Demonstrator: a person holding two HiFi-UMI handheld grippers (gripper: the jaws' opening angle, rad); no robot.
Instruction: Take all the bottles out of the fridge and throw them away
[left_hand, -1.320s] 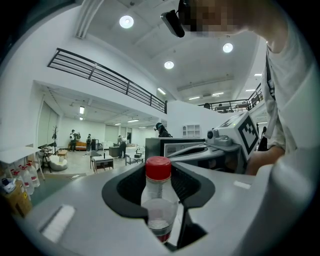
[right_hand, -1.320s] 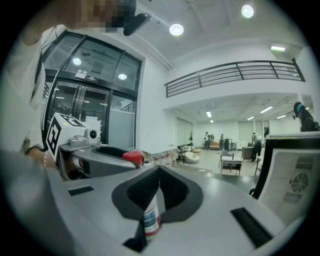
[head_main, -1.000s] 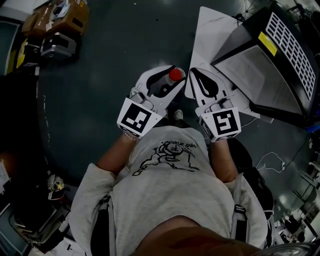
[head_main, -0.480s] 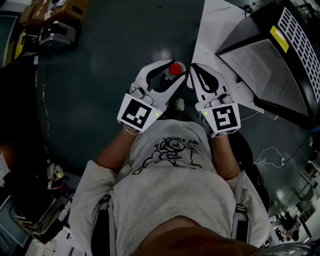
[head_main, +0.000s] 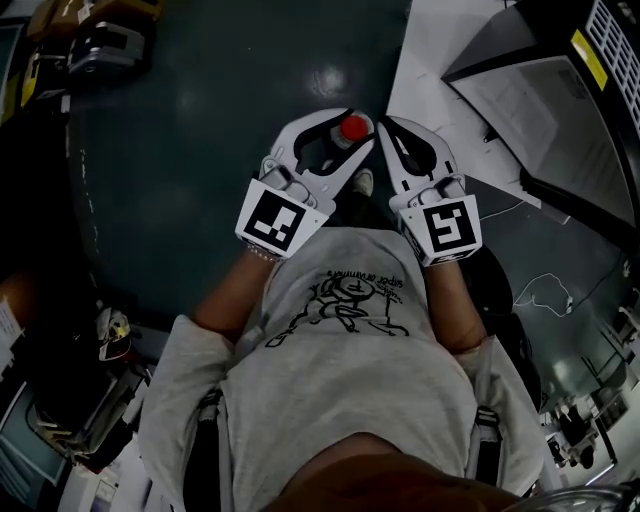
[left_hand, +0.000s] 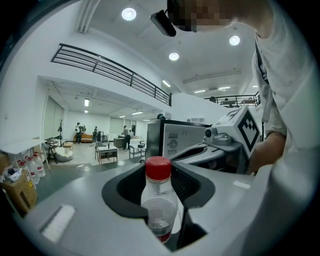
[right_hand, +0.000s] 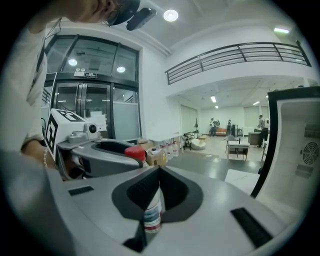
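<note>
The left gripper (head_main: 354, 131) clamps its smooth pale jaws on a clear plastic bottle (left_hand: 159, 197) with a round red cap, while just beside its tip the right gripper (right_hand: 159, 170) is closed and empty, the boxy black-framed fridge (left_hand: 175, 142) beyond.

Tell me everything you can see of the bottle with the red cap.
The bottle is small, of clear plastic, with a red cap and a label low on its body. It looks nearly empty. It stands upright, held between the dark fingers of the left gripper, above the floor.
</note>
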